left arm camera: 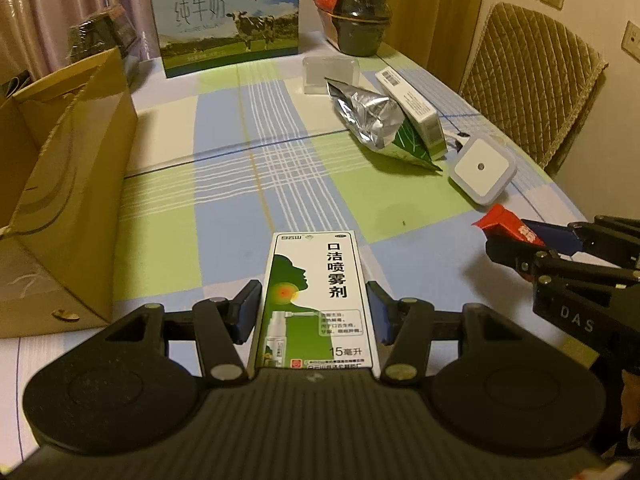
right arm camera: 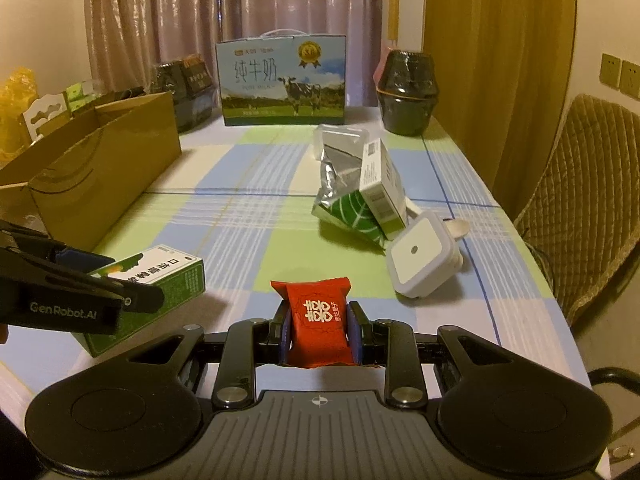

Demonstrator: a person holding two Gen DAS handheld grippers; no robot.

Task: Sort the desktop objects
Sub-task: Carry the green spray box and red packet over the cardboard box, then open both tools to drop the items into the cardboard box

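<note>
**Q:** Red wrapper in one hand, a carton in the other. What were you holding?

**Me:** My right gripper (right arm camera: pixel 319 330) was clamped on a red sweet packet (right arm camera: pixel 318 320), its blue pads pressing both sides of the packet. My left gripper (left arm camera: pixel 314 312) was closed across the width of a white-and-green throat spray box (left arm camera: pixel 316 300), which stuck out forward beyond the fingers. Both things looked clear of the checked tablecloth (left arm camera: pixel 224 184), carried side by side at the near end of the table.

**Q:** So which step was that?

**Me:** I judged it the carry, with both picks done and nothing dropped off yet. The open cardboard box (left arm camera: pixel 76 184) stood on the left, just beside the spray box, and I took it for the likely bin, though I could not be sure.

**Q:** And what did the next move call for?

**Me:** Swinging each load left over the box rim, one at a time so the grippers would not collide, and then releasing. To the far right, the foil pouch (left arm camera: pixel 368 120), the white carton (left arm camera: pixel 412 108) leaning on it and the square night light (left arm camera: pixel 482 168) lay unsorted.
</note>
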